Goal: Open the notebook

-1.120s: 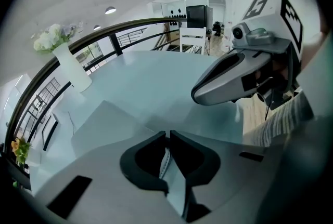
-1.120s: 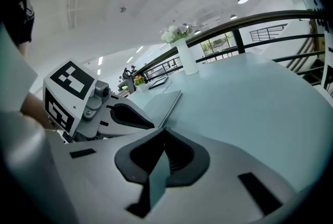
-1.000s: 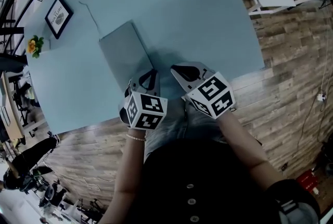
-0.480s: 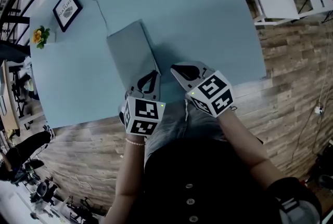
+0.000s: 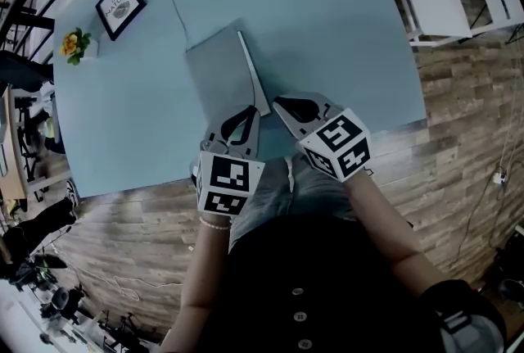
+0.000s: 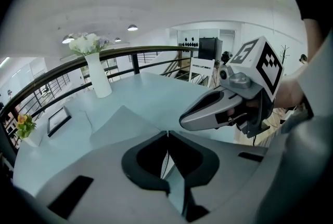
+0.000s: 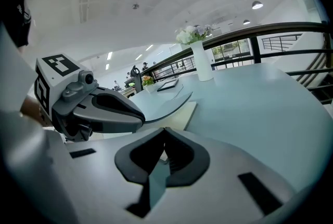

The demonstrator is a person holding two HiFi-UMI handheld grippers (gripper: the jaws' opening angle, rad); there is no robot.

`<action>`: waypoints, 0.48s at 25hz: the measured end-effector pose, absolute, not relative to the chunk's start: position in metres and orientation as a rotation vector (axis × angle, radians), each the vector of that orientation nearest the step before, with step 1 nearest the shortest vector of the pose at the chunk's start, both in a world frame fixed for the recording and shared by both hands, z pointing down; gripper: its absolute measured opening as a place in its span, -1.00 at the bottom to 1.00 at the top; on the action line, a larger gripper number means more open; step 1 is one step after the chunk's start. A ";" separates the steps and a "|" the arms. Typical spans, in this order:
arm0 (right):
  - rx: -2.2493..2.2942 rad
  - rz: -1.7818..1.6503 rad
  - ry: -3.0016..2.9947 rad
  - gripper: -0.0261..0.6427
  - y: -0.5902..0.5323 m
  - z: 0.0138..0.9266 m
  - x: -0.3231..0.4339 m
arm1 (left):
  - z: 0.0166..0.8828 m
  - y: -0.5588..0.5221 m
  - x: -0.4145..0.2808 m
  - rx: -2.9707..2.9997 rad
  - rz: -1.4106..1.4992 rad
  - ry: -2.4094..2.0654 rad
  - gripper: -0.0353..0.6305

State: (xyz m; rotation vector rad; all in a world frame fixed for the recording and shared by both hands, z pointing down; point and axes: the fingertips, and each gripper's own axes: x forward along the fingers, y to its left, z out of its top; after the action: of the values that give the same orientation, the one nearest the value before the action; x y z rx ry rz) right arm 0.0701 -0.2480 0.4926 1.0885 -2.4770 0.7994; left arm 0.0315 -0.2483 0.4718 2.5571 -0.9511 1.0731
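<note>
Notebook (image 5: 219, 79) is laid on the matte pale-blue worktop (image 5: 327, 15), near its front edge. The thin grey cover (image 7: 170, 102), smooth and rectangular, is pinched at its near edge by the left tongs (image 5: 248, 112). Those jaws have just been closing, with the cover between them. The cover is held raised and bowed off the cream pages (image 7: 178, 115). Right tongs (image 5: 280, 104) are closed on nothing, tips together, just beside the notebook's near right corner.

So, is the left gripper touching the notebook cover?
Touching. In the right gripper view, the notebook cover curves up from the pages into the closed tip of the left gripper.
</note>
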 end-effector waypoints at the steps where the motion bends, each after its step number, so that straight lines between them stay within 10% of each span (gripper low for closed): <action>1: 1.091 0.797 -2.476 -0.90 -0.248 0.492 0.068 | 0.469 -0.248 0.029 2.562 1.058 -0.954 -0.81; 12: 1.113 0.746 -2.486 -0.90 -0.242 0.477 0.038 | 0.435 -0.246 -0.005 2.600 0.904 -1.014 -0.81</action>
State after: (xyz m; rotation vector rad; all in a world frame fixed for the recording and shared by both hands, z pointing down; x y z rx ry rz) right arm 0.0379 -0.2417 0.4771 1.1132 -2.4855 0.7456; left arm -0.0054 -0.2464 0.4354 2.6002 -1.0145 0.9044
